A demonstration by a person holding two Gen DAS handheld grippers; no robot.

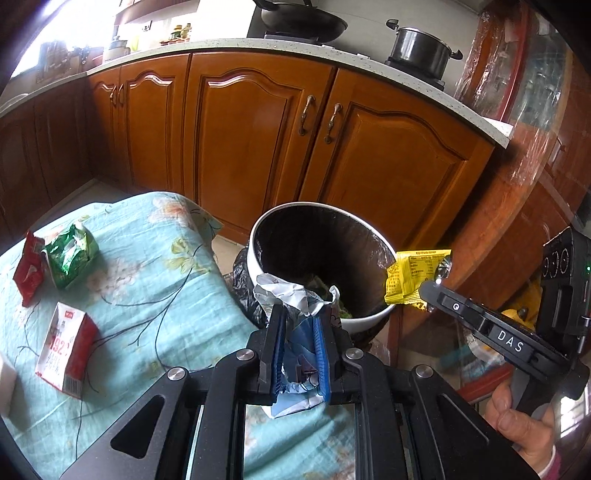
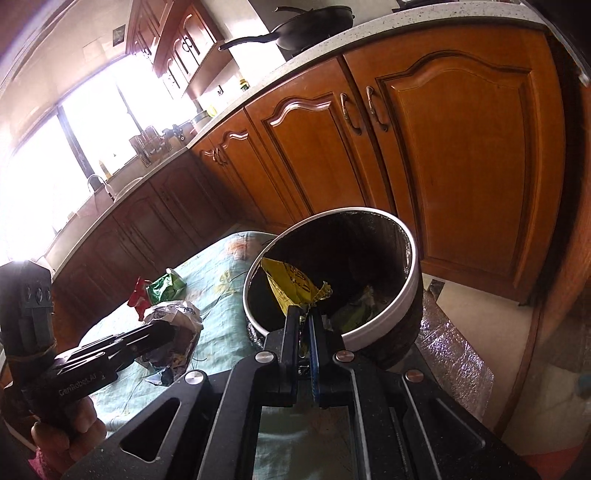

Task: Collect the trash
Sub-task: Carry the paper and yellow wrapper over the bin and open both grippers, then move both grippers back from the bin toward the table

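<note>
Two bits of trash are in my grip right now. My left hand-held gripper is pinching a crumpled silver-and-blue wrapper, held right at the near rim of the trash bin, partly over the opening. My right hand-held gripper is clamped on a yellow snack packet, with the packet poking up over the bin's mouth; from the left wrist view the packet sits at the bin's right edge.

That bin is white-rimmed with a black liner, and there's already some greenish stuff down at the bottom. It stands just beside the desk, which has a teal flowery cloth on it.

Lying on the desk: a green foil bag touching a red wrapper, and nearer me a red-and-white carton lying on its side, well apart from the bin.

Wooden kitchen cabinets run behind, with a wok and a steel pot on the stove up top.
</note>
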